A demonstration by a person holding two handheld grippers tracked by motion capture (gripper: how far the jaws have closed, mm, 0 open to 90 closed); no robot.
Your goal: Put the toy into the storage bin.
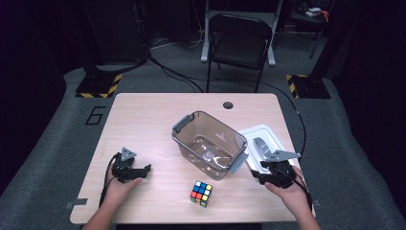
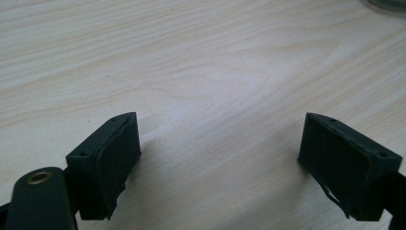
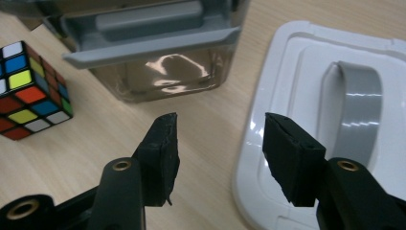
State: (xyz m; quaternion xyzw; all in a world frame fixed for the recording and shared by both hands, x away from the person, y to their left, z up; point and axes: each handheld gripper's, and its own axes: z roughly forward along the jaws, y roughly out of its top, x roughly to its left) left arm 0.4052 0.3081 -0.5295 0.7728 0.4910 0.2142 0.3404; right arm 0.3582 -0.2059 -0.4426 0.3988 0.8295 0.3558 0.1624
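Black rubber pads face each other across a wide gap on the left tongs [image 2: 220,143], with bare wood of the tabletop [image 1: 143,120] between them; they grip nothing and touch nothing. In the high view these tongs [image 1: 145,168] lie low over the tabletop, well to the left of the clear brown bin [image 1: 209,143], in the person's left hand [image 1: 120,188].

The right tongs [image 3: 220,143] stand partly open, the gap narrower than the left pair's. Nothing sits between the jaws. One jaw hangs over bare wood, the other over the near edge of the white lid [image 3: 330,120], which lies flat with its grey handle [image 3: 356,105] up, just right of the bin. In the high view the right tongs [image 1: 256,175] sit just beside the bin's near right corner, by its grey latch [image 1: 238,162].

A colourful puzzle cube [image 1: 201,193] rests on the tabletop in front of the bin, between the 2 hands, apart from both tongs.
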